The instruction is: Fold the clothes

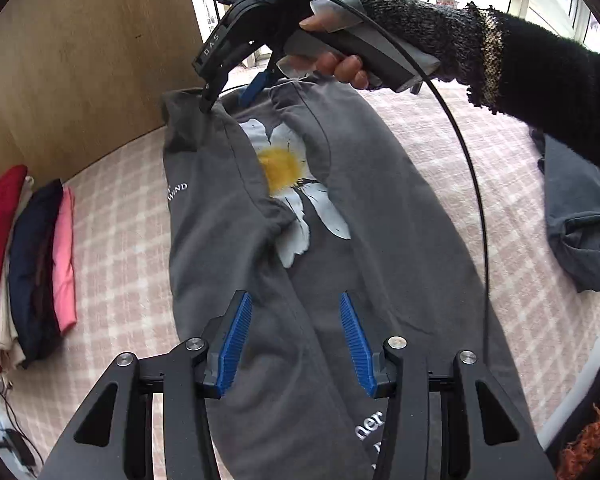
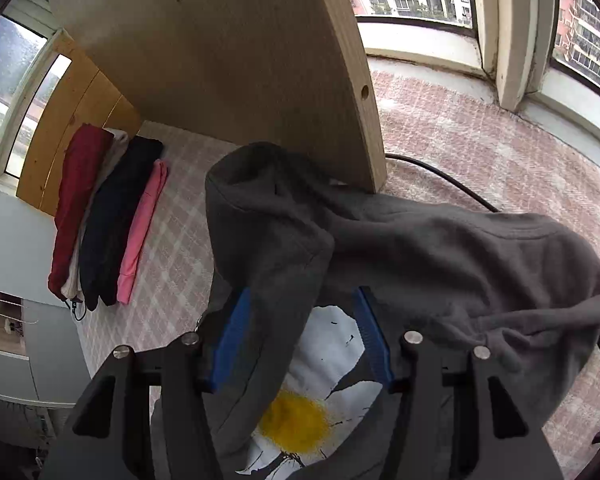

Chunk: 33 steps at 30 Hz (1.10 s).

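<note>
Grey sweatshirt (image 1: pixel 228 216) w/ daisy print spread on pink checked blanket (image 1: pixel 116 216). L gripper (image 1: pixel 296 340) hovers over it, jaws apart, empty. R gripper (image 2: pixel 304 336) jaws apart, fold of sweatshirt between, pads not pressing. Folded stack (image 1: pixel 28 264) nearby.

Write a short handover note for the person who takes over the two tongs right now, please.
Left tongs: open, hovering above the lower part of the grey daisy-print sweatshirt, holding nothing.
Right tongs: open at the top end of the sweatshirt; a fold of grey cloth hangs between the fingers, not pinched as far as the view shows.
Sweatshirt lies lengthwise on the pink checked cover, both sides folded toward the middle, daisy partly covered.
Done: a stack of folded clothes by the wooden board.
Left: finish folding the sweatshirt and then the dark grey garment lying at the side.
</note>
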Motion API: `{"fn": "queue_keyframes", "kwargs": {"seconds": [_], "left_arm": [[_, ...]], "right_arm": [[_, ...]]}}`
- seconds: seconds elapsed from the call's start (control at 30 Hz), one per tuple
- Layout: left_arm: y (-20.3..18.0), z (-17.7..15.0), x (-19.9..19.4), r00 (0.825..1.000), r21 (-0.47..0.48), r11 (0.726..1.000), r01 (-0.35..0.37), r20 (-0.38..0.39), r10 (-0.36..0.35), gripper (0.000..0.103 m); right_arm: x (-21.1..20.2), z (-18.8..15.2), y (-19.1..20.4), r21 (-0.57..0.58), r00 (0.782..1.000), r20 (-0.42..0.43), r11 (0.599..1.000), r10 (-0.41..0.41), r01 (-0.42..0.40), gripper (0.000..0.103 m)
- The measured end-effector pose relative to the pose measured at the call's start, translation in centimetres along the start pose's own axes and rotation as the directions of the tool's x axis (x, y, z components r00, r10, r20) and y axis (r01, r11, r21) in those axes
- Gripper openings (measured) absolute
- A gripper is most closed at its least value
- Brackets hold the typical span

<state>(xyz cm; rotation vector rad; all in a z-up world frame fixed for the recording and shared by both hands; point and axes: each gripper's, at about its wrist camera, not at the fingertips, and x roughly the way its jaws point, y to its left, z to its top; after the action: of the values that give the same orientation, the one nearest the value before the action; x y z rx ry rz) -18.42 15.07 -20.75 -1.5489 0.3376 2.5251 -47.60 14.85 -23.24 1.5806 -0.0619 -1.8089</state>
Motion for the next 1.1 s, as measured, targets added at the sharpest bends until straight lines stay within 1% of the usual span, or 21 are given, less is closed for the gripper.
{"fn": "queue_keyframes", "kwargs": {"seconds": [0.03,0.07,0.1,0.2,0.23,0.27,0.3,0.33,0.37,0.43,0.5,0.57,0.6,0.67,0.77,0.83,0.9,0.93,1.0,1.07,1.1], "left_arm": [[0.1,0.7,1.1,1.0,0.032,0.999,-0.026,-0.004,0.026,0.044],[0.2,1.4,2.1,0.999,0.064,0.997,-0.046,-0.002,0.046,0.044],[0.3,1.9,3.1,0.998,0.079,0.995,-0.057,-0.005,0.058,0.044],[1.0,2.8,5.6,0.999,0.068,0.997,-0.029,-0.044,0.032,0.044],[1.3,2.9,6.2,0.998,0.059,0.998,-0.009,-0.06,0.013,0.044],[1.4,2.9,6.8,0.997,0.059,0.998,0.001,-0.072,0.003,0.045],[1.4,2.9,7.1,0.998,0.066,0.998,0.006,-0.065,-0.002,0.045],[1.6,2.8,7.2,0.998,0.065,0.998,0.022,-0.059,-0.018,0.047],[1.9,2.8,7.4,0.997,0.055,0.998,0.039,-0.065,-0.036,0.047],[2.4,2.8,7.6,0.996,0.03,0.998,0.058,-0.073,-0.056,0.047],[2.7,2.5,7.2,0.995,0.025,0.997,0.073,-0.073,-0.071,0.047],[3.3,2.0,5.8,0.995,-0.005,0.996,0.088,-0.045,-0.088,0.047],[3.8,1.5,5.0,0.995,-0.03,0.995,0.097,-0.029,-0.098,0.047],[4.9,0.3,3.2,0.993,-0.09,0.989,0.118,0.001,-0.118,0.047],[6.3,-2.3,0.6,0.981,-0.19,0.963,0.192,0.028,-0.19,0.047],[6.3,-3.8,-0.4,0.981,-0.207,0.959,0.193,0.008,-0.196,0.047],[5.9,-5.1,-1.1,0.981,-0.209,0.961,0.184,-0.017,-0.191,0.047],[5.4,-5.6,-1.0,0.98,-0.213,0.958,0.189,-0.022,-0.199,0.047],[4.5,-6.4,-0.6,0.978,-0.215,0.957,0.196,-0.034,-0.207,0.047],[3.4,-6.6,0.0,0.982,-0.197,0.965,0.175,-0.042,-0.187,0.047],[3.0,-6.6,0.3,0.983,-0.194,0.966,0.168,-0.042,-0.179,0.047]], "right_arm": [[0.6,-0.1,0.0,0.005,1.0,-0.004,1.0,0.013,-0.013,0.051],[0.8,-0.3,0.1,0.006,0.999,-0.003,0.999,0.032,-0.032,0.042],[0.9,-0.6,0.3,0.01,0.999,-0.004,0.999,0.053,-0.053,0.004],[-1.4,-1.7,0.1,0.027,0.984,0.058,0.986,0.166,-0.167,0.005],[-2.1,-1.9,0.1,0.013,0.982,0.08,0.985,0.173,-0.175,0.005],[-2.2,-2.0,-0.1,0.006,0.987,0.077,0.99,0.138,-0.139,0.006],[-1.7,-1.8,-0.3,0.005,0.997,0.047,0.998,0.056,-0.056,0.01],[-1.1,-1.7,-0.5,0.0,0.999,0.017,1.0,-0.027,0.027,0.015],[-0.8,-1.6,-0.9,0.003,0.997,-0.006,0.997,-0.079,0.079,0.016],[-1.3,-1.4,-1.2,0.012,0.997,-0.001,0.997,-0.083,0.083,0.022],[-3.1,-1.6,0.0,-0.033,0.993,0.07,0.995,-0.092,0.094,0.023],[-5.1,-1.7,1.6,-0.093,0.985,0.149,0.99,-0.091,0.105,0.023],[-5.8,-1.7,2.5,-0.128,0.983,0.171,0.988,-0.066,0.089,0.023],[-5.4,-1.1,4.3,-0.194,0.991,0.137,0.981,-0.001,0.028,0.023],[-1.4,-0.3,5.9,-0.263,1.0,0.018,0.964,-0.019,0.023,0.023],[0.8,0.0,5.7,-0.29,0.994,0.013,0.951,-0.107,0.106,0.023],[2.6,0.2,5.2,-0.308,0.976,0.036,0.926,-0.216,0.217,0.023],[2.9,0.3,4.8,-0.298,0.971,0.041,0.925,-0.235,0.237,0.023],[1.7,0.1,4.3,-0.237,0.982,0.044,0.953,-0.182,0.187,0.023],[0.0,-1.0,4.5,-0.227,0.988,0.049,0.962,-0.144,0.151,0.023],[-0.7,-1.8,4.6,-0.226,0.99,0.042,0.964,-0.137,0.143,0.027]]}}
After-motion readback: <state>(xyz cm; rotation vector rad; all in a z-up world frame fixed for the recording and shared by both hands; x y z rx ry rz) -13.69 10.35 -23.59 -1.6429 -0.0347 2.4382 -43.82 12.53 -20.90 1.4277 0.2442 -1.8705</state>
